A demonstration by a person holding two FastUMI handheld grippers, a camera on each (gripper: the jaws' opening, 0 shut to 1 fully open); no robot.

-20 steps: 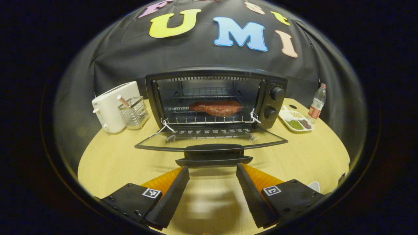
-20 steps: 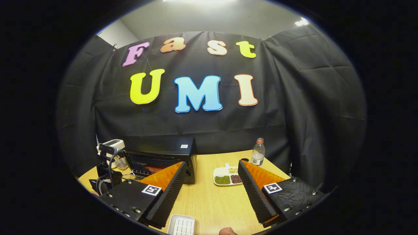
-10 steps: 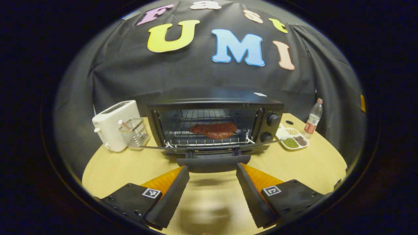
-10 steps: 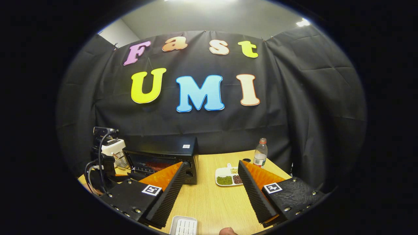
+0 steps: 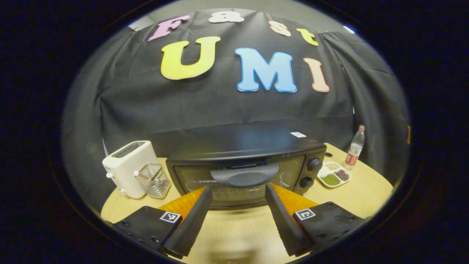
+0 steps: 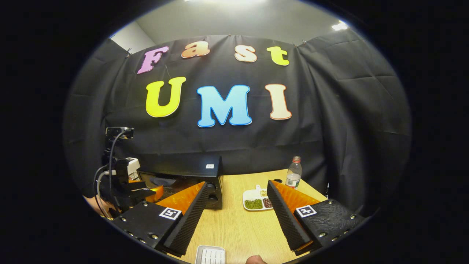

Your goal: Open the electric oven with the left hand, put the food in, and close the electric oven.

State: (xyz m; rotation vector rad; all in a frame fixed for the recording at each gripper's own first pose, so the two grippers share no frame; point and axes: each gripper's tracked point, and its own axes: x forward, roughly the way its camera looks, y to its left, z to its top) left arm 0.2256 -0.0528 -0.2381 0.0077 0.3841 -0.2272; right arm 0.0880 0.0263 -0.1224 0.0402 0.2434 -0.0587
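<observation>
Black metal electric oven (image 5: 242, 161) sits on the table with its door up. My left claw (image 5: 237, 205) is open below the curved handle (image 5: 244, 176). If I leave now, the door could drop open again.

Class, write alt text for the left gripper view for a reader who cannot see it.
A black oven with its door up against the front sits on a wooden table, the open left gripper just below its handle. A white toaster stands to its left, a bottle to its right.
</observation>
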